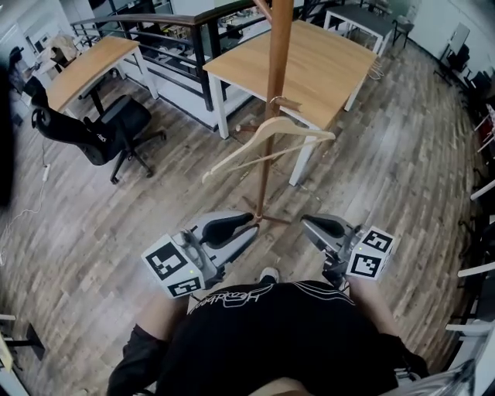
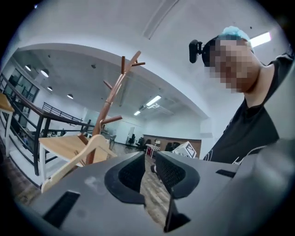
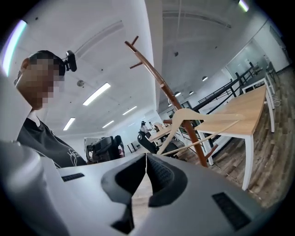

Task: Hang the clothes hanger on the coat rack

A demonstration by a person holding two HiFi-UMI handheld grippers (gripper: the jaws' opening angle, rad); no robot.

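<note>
A light wooden clothes hanger hangs by its hook from a peg on the brown coat rack, tilted, with its left arm lower. Both grippers are held low in front of the rack's foot, apart from the hanger. My left gripper is open, with a gap between its black pads and nothing in it. My right gripper is shut with its tips touching, and it is empty. The left gripper view shows its gripper, the hanger and the rack. The right gripper view shows its gripper, the hanger and the rack.
A square wooden table stands just behind the rack. A black office chair and a second wooden table are at the left, and a dark railing runs behind them. My shoe is near the rack's base.
</note>
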